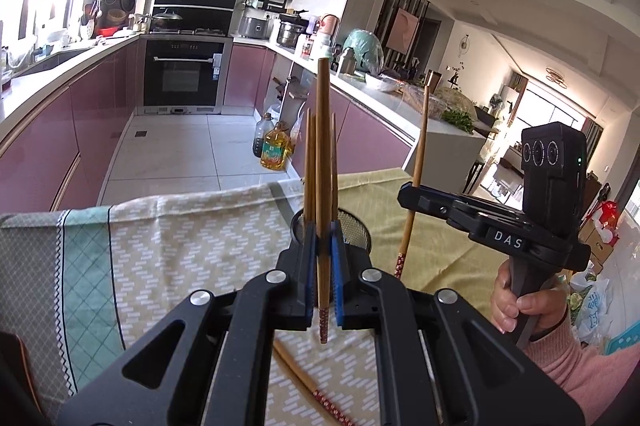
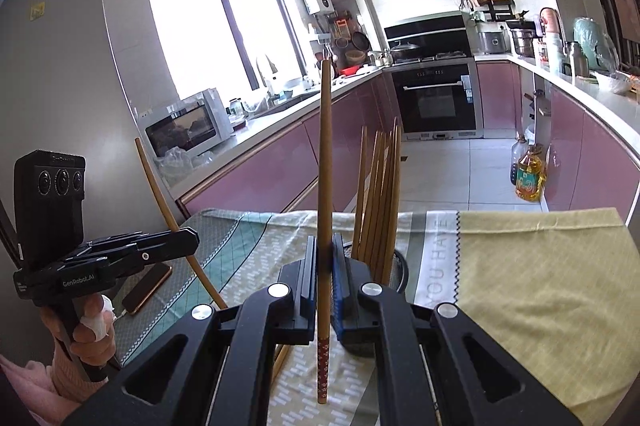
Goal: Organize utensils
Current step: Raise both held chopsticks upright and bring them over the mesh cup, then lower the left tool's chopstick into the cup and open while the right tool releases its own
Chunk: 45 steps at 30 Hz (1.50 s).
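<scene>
My left gripper (image 1: 323, 246) is shut on an upright wooden chopstick (image 1: 322, 154) with a red patterned end, just in front of a black mesh holder (image 1: 354, 230) with several chopsticks standing in it. My right gripper (image 2: 325, 262) is shut on another upright chopstick (image 2: 325, 166), next to the same holder (image 2: 396, 268) and its chopsticks (image 2: 380, 186). In the left wrist view the right gripper (image 1: 412, 196) shows at the right, holding its chopstick (image 1: 418, 154). In the right wrist view the left gripper (image 2: 188, 238) shows at the left with its chopstick (image 2: 168, 202). Loose chopsticks (image 1: 312, 386) lie on the cloth.
A patterned cloth (image 1: 180, 246) and a yellow cloth (image 2: 540, 286) cover the table. A phone (image 2: 146, 288) lies at the table's left. Oil bottles (image 1: 274, 148) stand on the kitchen floor beyond the table edge, with pink cabinets and an oven (image 1: 184, 74) behind.
</scene>
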### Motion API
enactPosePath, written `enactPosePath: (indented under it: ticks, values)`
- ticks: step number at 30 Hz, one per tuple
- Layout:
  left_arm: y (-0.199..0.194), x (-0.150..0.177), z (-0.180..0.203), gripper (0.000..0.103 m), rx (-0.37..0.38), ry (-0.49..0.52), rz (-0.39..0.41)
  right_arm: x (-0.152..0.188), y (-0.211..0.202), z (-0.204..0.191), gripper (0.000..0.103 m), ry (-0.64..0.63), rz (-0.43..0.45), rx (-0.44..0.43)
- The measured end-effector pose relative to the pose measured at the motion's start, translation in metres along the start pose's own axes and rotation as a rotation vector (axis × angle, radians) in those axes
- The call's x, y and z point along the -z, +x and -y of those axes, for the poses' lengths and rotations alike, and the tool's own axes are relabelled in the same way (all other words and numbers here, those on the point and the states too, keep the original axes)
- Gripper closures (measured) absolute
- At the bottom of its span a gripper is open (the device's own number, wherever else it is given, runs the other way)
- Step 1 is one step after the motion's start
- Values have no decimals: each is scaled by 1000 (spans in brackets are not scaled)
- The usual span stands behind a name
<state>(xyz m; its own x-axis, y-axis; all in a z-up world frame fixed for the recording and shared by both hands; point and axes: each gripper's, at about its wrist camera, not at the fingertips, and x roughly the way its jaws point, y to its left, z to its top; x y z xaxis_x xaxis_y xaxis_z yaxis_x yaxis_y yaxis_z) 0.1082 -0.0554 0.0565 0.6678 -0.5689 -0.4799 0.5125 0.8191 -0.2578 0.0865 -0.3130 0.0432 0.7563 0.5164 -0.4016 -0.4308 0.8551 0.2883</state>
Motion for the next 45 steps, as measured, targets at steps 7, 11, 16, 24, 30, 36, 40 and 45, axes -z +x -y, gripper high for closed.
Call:
enactPosePath:
  ticks: [7, 11, 16, 24, 30, 36, 40, 45]
  values:
    - [4, -33, 13, 96, 5, 32, 55, -27, 3, 4, 97, -6, 48, 4]
    - [8, -48, 20, 96, 4, 46, 82, -38, 5, 6, 97, -3, 76, 9]
    - [18, -56, 26, 96, -13, 55, 87, -47, 12, 11, 97, 2, 93, 24]
    - [49, -47, 36, 96, -73, 103, 14, -40, 39, 22, 97, 27, 58, 59]
    - [76, -36, 34, 96, -83, 123, -91, -21, 64, 27, 97, 38, -37, 64]
    - [102, -30, 25, 95, -83, 133, -166, -7, 81, 30, 96, 47, -129, 75]
    - [116, -30, 20, 94, -104, 130, -182, -5, 85, 32, 95, 55, -147, 88]
    - [125, -27, 13, 94, -105, 123, -194, -3, 84, 35, 95, 61, -145, 83]
